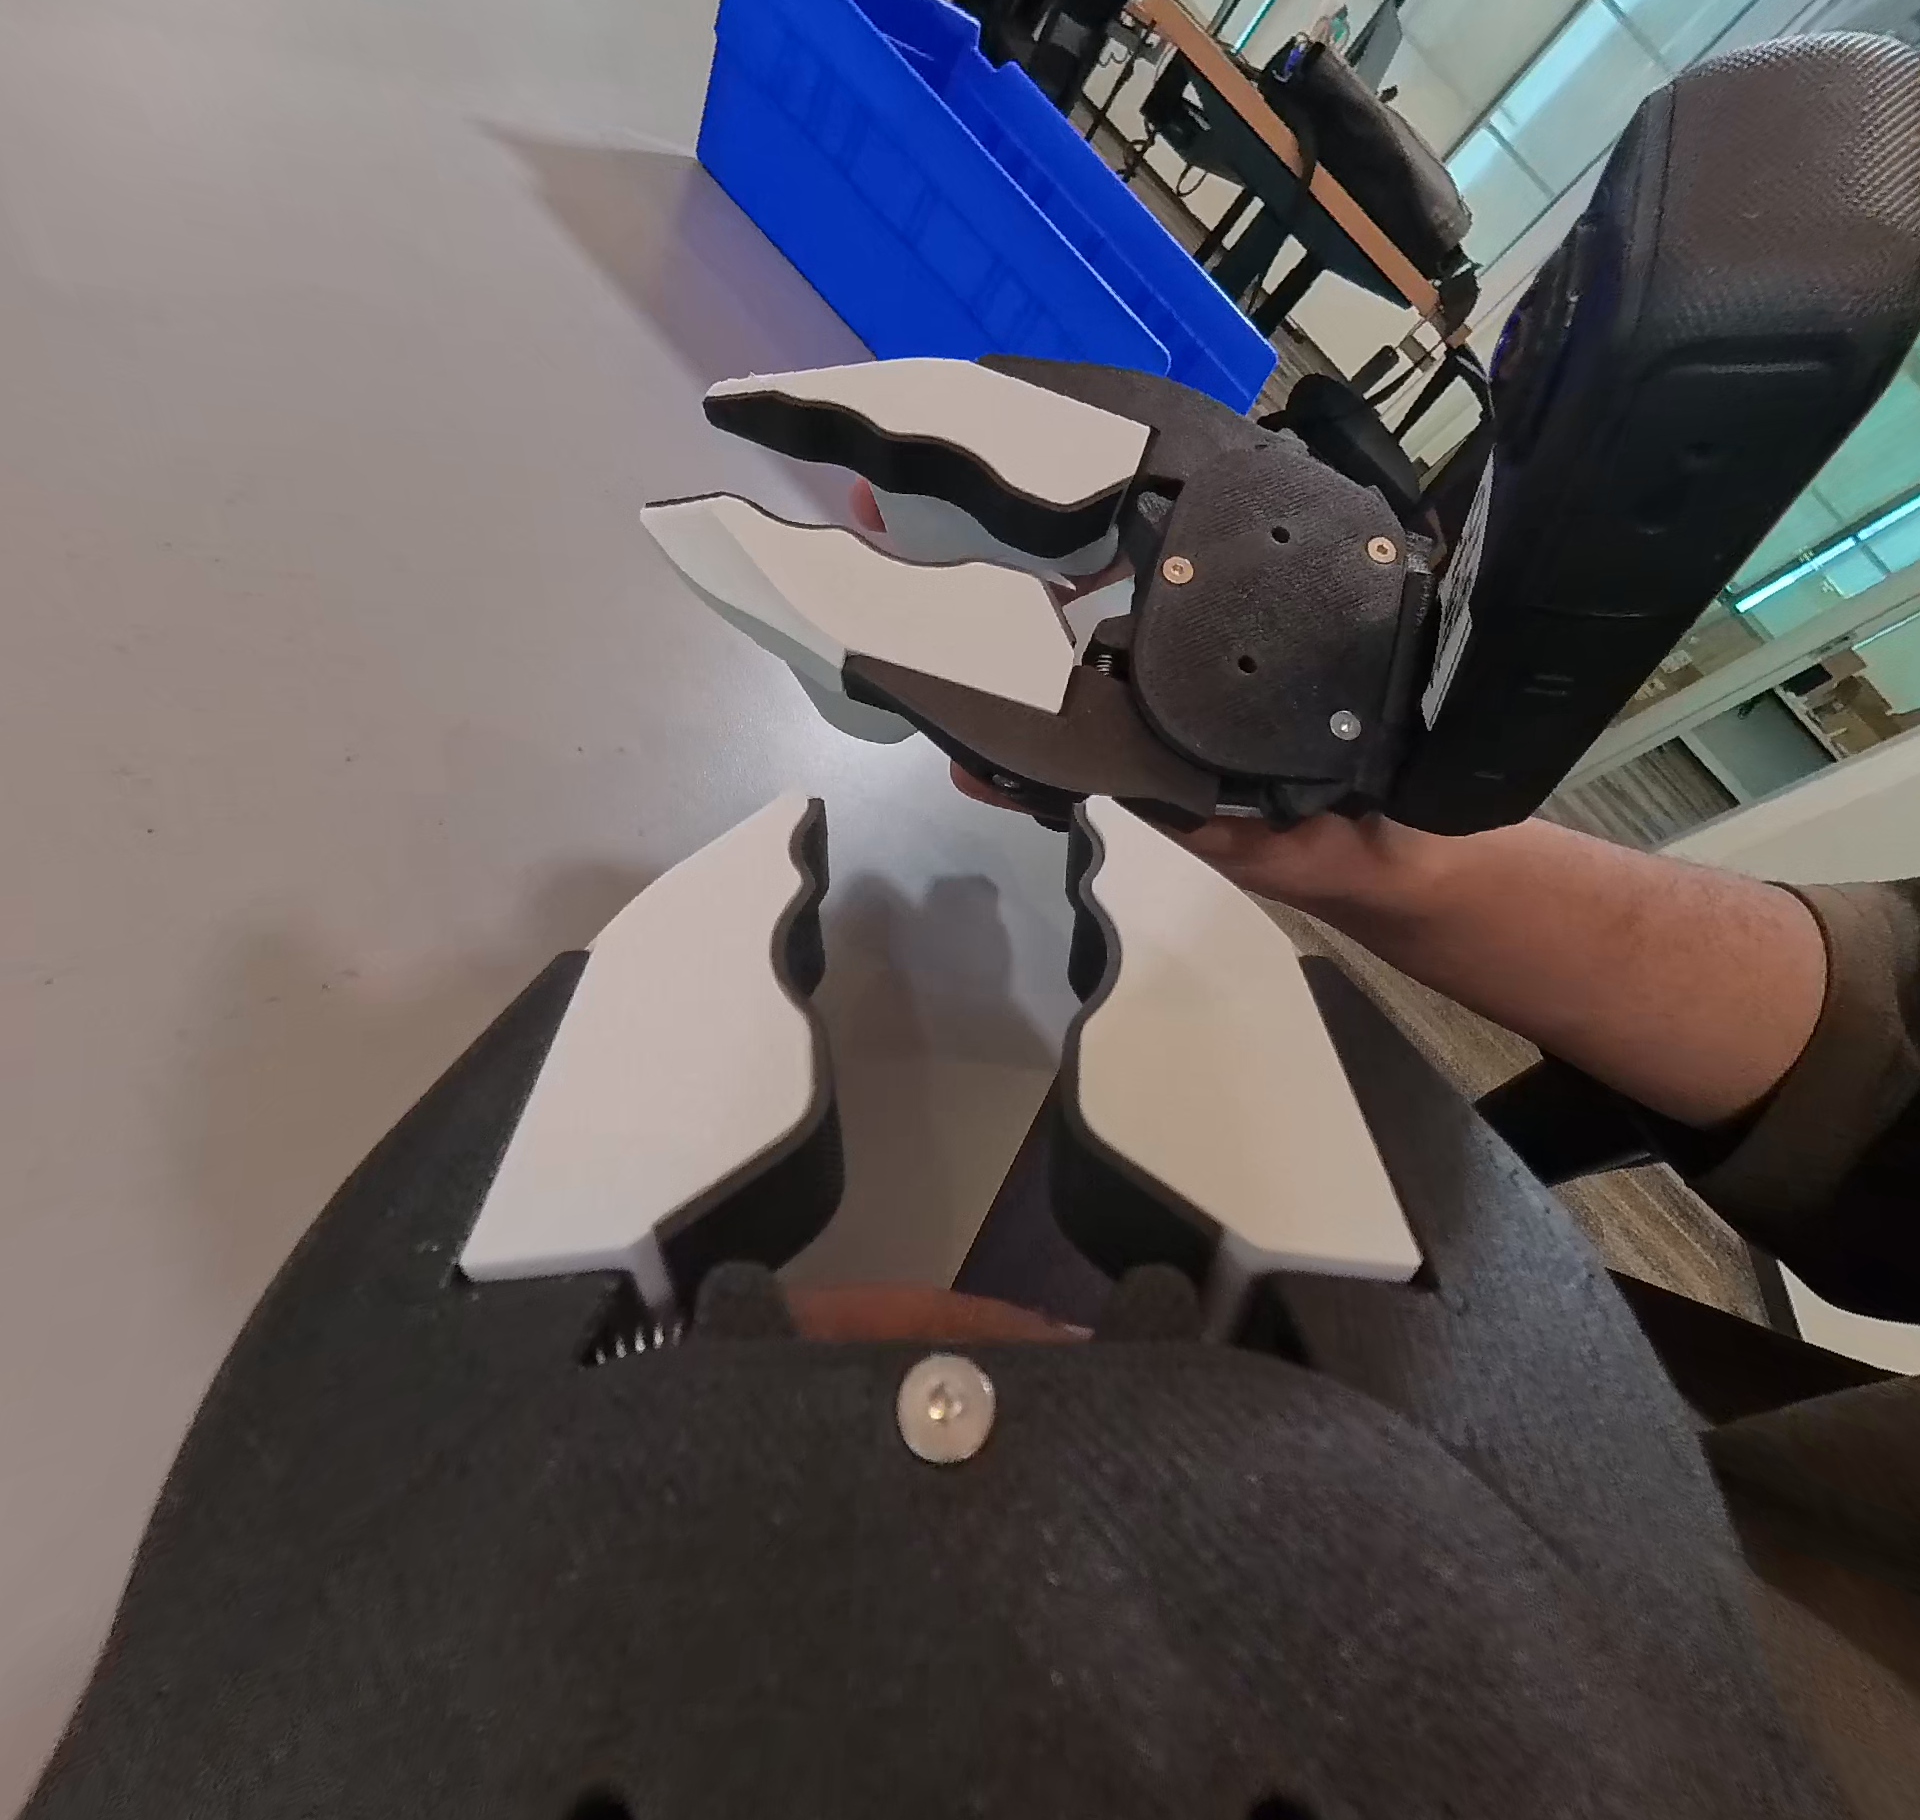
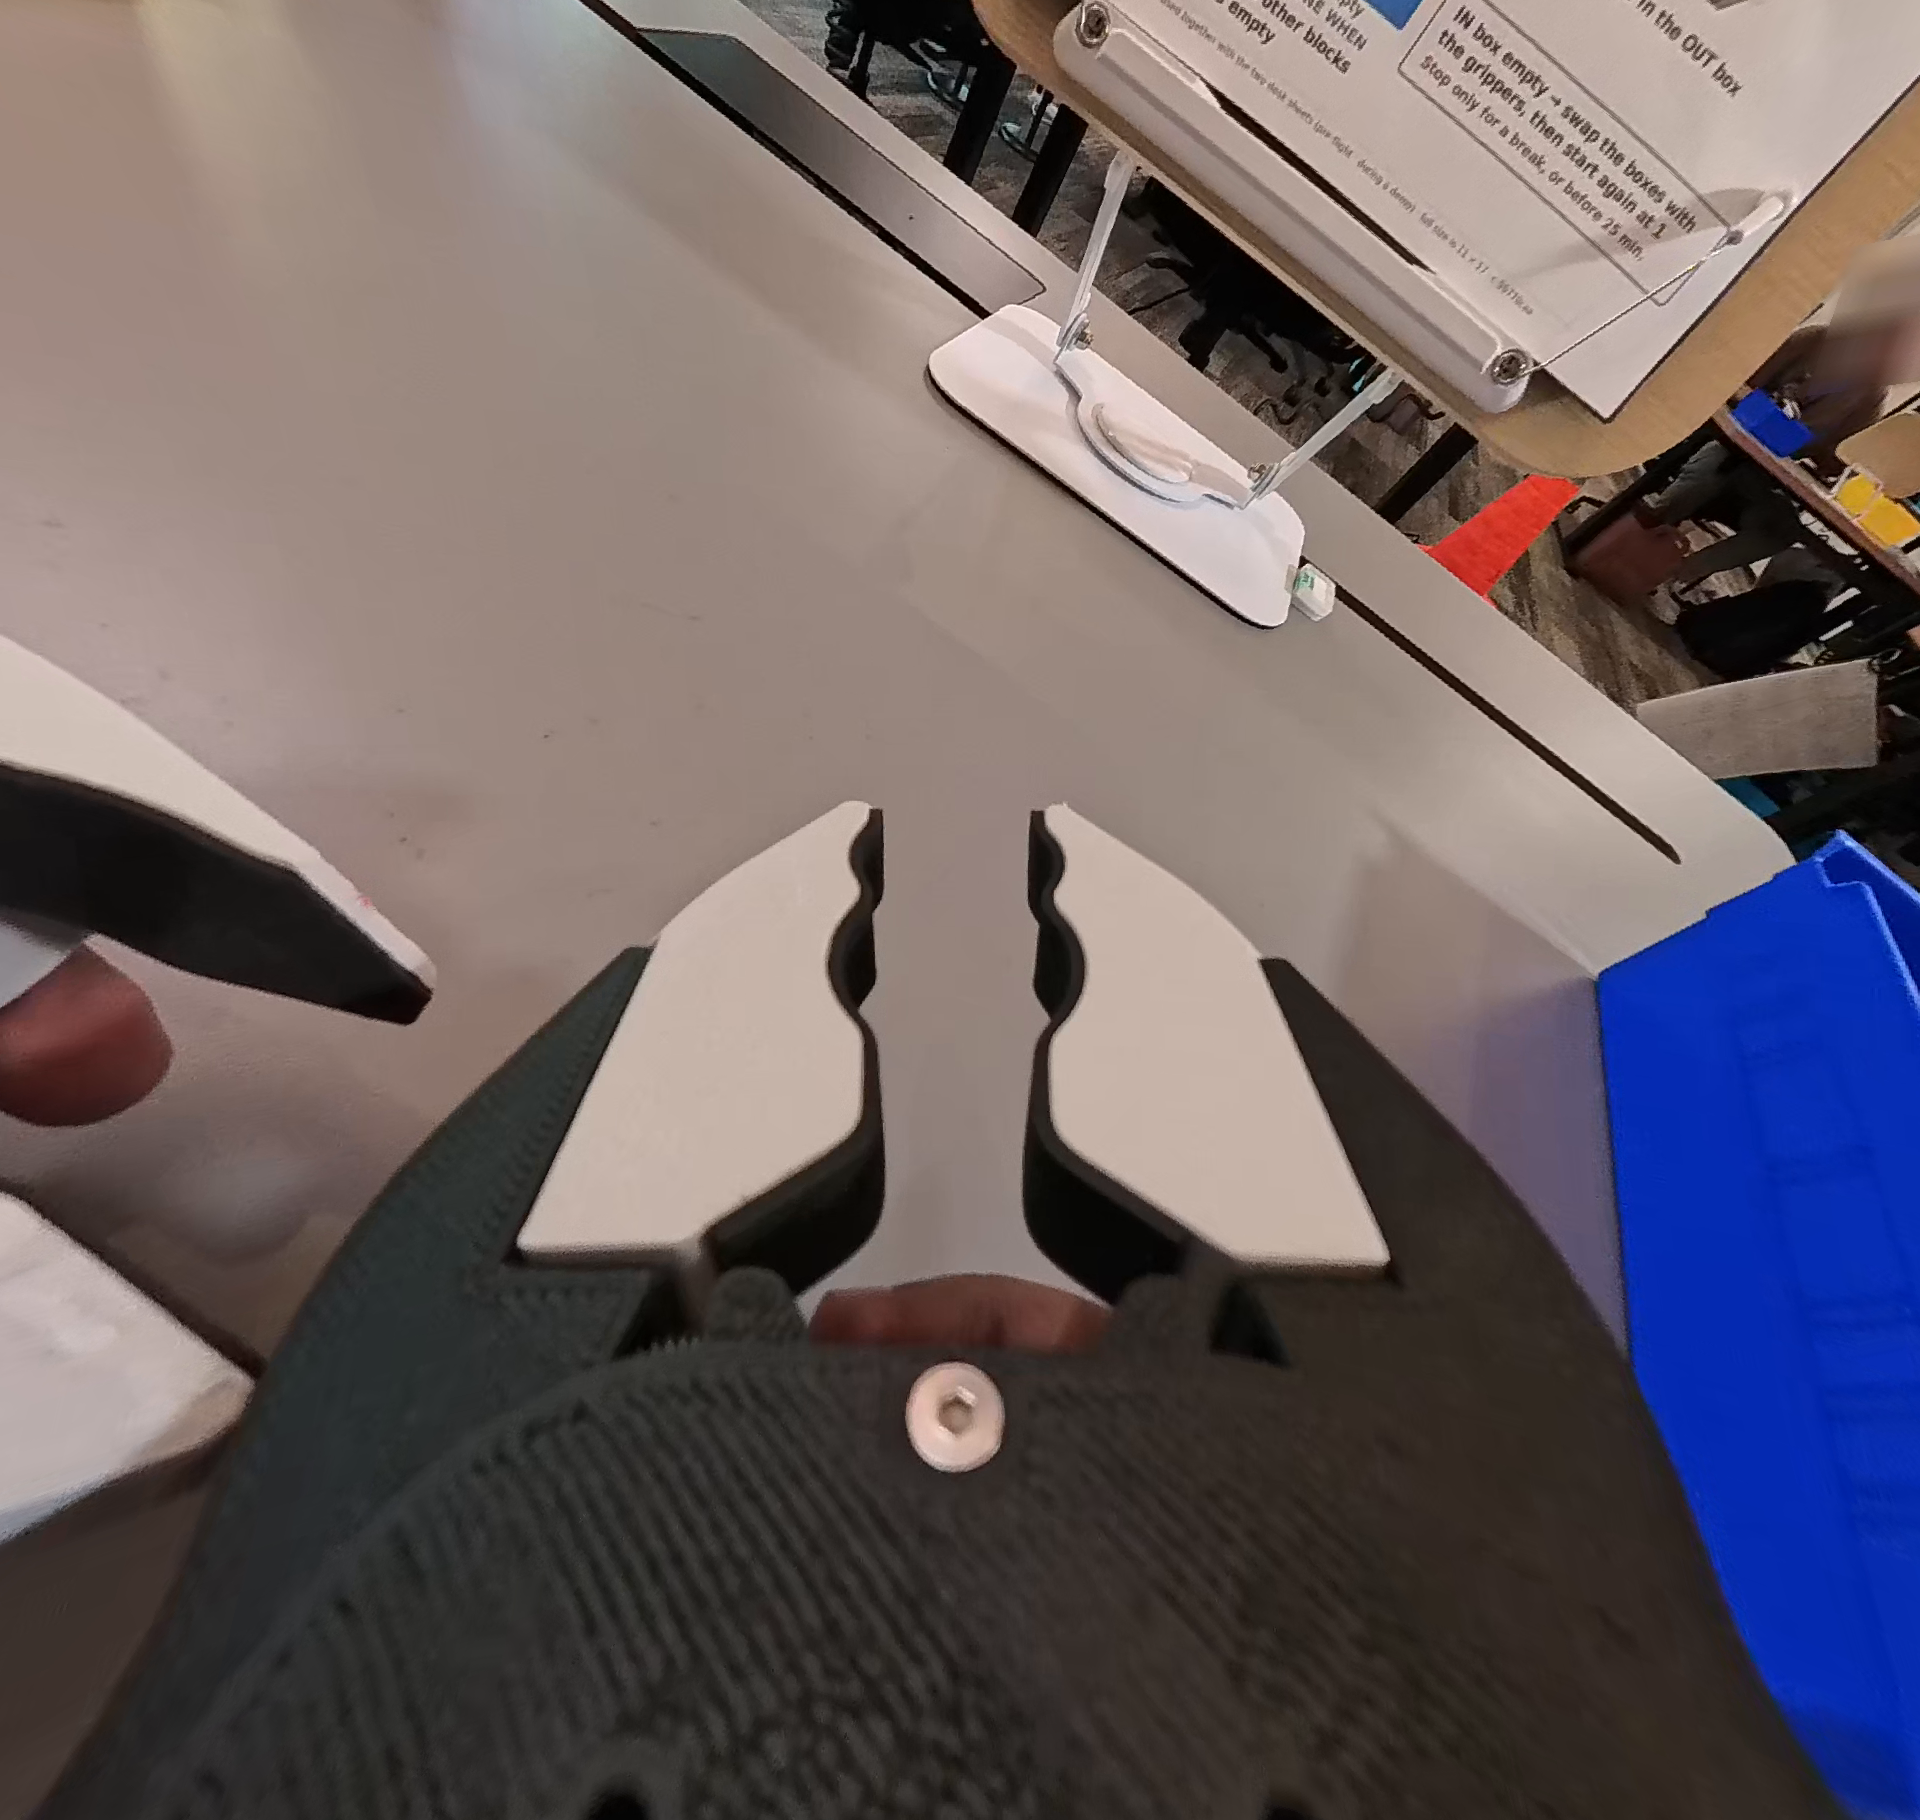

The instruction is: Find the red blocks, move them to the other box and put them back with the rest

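Note:
No red block shows in either view. A blue box [image 1: 935,181] stands on the grey table [image 1: 312,523] beyond both grippers; only its outer wall shows, its inside is hidden. It also shows at the right edge of the right wrist view [image 2: 1766,1251]. My left gripper [image 1: 948,825] is open and empty, low over the table. My right gripper [image 2: 956,820] is open with a narrower gap and nothing between its fingers. In the left wrist view it [image 1: 691,466] hovers just ahead of my left gripper, pointing left, held by a hand [image 1: 1299,851].
A white document stand [image 2: 1122,461] holding a printed sheet on a board [image 2: 1455,108] stands at the table's far edge. One finger of my left gripper [image 2: 260,939] reaches in from the left of the right wrist view. A dark office chair [image 1: 1714,368] is beside the table.

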Demonstrator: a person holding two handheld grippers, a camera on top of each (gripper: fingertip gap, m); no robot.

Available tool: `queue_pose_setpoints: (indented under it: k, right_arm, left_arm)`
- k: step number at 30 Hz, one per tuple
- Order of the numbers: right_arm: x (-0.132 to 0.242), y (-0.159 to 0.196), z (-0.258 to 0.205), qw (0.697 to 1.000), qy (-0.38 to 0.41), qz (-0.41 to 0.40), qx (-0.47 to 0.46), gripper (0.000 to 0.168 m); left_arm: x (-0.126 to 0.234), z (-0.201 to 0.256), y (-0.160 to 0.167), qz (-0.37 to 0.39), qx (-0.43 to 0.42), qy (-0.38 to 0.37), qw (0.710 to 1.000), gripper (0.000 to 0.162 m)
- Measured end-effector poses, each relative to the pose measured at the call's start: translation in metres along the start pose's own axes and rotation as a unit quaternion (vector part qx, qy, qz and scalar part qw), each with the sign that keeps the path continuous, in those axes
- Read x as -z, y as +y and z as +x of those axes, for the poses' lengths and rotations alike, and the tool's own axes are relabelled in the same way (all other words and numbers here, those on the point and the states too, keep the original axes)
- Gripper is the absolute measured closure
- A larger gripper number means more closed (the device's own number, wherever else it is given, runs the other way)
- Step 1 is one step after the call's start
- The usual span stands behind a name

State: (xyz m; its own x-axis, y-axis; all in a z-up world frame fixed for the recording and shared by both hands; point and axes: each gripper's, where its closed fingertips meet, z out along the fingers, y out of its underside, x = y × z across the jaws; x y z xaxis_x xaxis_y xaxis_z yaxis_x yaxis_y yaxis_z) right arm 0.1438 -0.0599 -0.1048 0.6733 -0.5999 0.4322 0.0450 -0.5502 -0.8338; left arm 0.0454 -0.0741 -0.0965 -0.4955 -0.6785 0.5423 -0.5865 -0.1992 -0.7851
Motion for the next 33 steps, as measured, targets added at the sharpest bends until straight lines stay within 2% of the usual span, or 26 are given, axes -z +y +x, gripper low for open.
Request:
queue_pose_setpoints:
  k: [33]
  right_arm:
    - [0.0005,-0.0010,-0.0013,1.000,-0.003,0.001,-0.002,0.141]
  left_arm:
    - [-0.0007,-0.0022,0.0016,-0.005,0.003,-0.004,1.000,0.118]
